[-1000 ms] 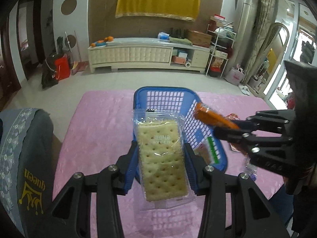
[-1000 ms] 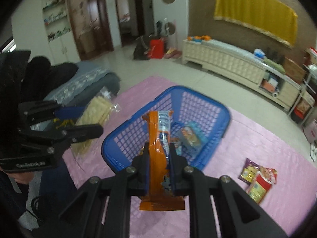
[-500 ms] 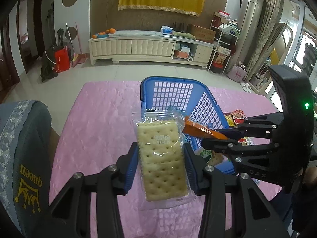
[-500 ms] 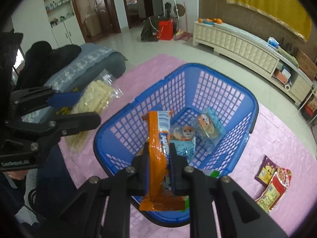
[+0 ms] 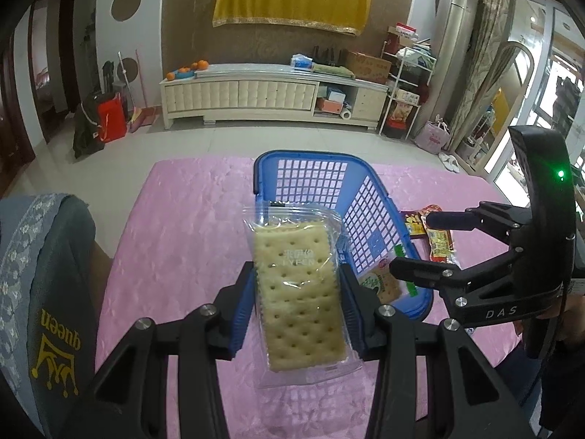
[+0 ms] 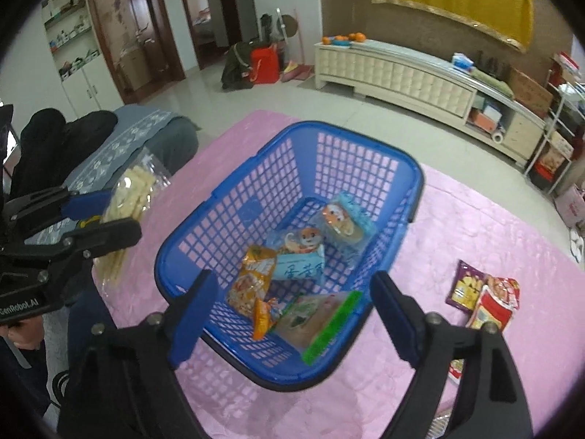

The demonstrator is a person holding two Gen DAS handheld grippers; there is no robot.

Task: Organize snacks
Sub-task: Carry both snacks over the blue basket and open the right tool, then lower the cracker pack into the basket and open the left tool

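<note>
My left gripper (image 5: 298, 305) is shut on a clear pack of crackers (image 5: 298, 292), held above the pink cloth just left of the blue basket (image 5: 369, 201). In the right wrist view the same pack (image 6: 128, 201) shows at the left. My right gripper (image 6: 289, 314) is open and empty above the near rim of the blue basket (image 6: 413, 197). The orange snack pack (image 6: 252, 281) lies in the basket with two blue packs (image 6: 303, 256) and a green-edged pack (image 6: 318, 322).
Two loose snack packs (image 6: 482, 296) lie on the pink cloth (image 6: 493, 241) right of the basket; they also show in the left wrist view (image 5: 435, 230). A grey chair back (image 5: 40, 292) stands at the left. A white cabinet (image 5: 256, 95) is far behind.
My right gripper opened and let go of the orange snack pack, which now lies in the basket. My left gripper still holds the crackers, nearly unmoved.
</note>
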